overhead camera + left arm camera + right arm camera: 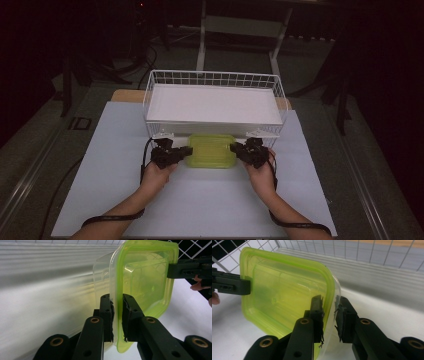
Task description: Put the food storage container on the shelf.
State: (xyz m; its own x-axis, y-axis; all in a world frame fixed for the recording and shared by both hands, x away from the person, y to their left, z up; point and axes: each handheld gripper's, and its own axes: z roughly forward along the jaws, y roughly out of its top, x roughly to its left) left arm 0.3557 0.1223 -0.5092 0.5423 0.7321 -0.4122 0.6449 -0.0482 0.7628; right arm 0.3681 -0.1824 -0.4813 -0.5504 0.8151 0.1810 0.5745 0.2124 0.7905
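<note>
Two grippers frame a green-lidded container (211,150) on the white table (100,175), high view: my left gripper (186,151) at its 9 o'clock end, my right gripper (235,148) at its 3 o'clock end. The container's long axis runs 9 to 3, straight between the tools, each hand equally near. A white wire basket (150,95) stands just beyond, at 12 o'clock, and I judge the next move is a lift toward it.

Left gripper view: my jaws are pressed together on the green lid's (145,277) rim, pinching the edge where the lid meets the clear tub (102,272). The other gripper (185,270) bites the far end, toward 2 o'clock.

Right gripper view: my jaws straddle the lid's (284,295) near rim with a gap on the right side; whether they truly clamp it, I cannot tell. The opposite tool (232,285) holds the far end at 9 o'clock, with basket wire (372,252) behind.
</note>
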